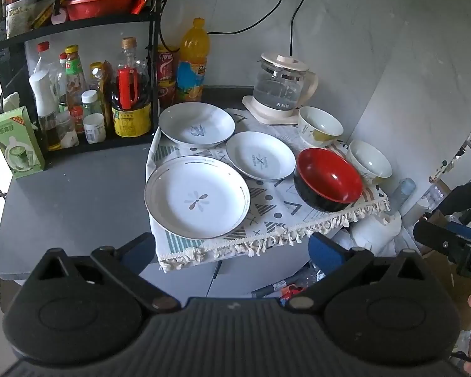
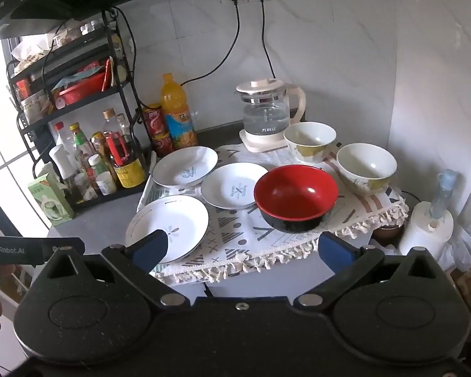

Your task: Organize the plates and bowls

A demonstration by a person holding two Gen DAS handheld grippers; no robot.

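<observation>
On a grey countertop [image 1: 78, 194] lies a white fringed cloth with a grey and teal geometric print [image 1: 267, 207], and all the crockery sits on it. Nearest the front edge is a large white plate with a dark rim and a grey flower motif [image 1: 197, 197]; behind it is a white shallow dish with a blue-grey sprig [image 1: 197, 127], and just beside that a smaller white plate with a small central mark [image 1: 260, 156]. To the right stands a glossy bowl, red inside and black outside [image 1: 328, 179], with two cream bowls bearing olive leaf patterns behind it, one near the kettle [image 2: 310, 141] and one at the cloth's right end [image 2: 366, 168]. A glass kettle with a cream lid and base [image 1: 282, 88] stands at the back. The left gripper [image 1: 232, 251] hangs short of the cloth's fringe, its blue-padded jaws spread wide and empty. The right gripper [image 2: 241, 248] is likewise spread wide with nothing held; its left pad seems to overlap the large plate only in line of sight.
</observation>
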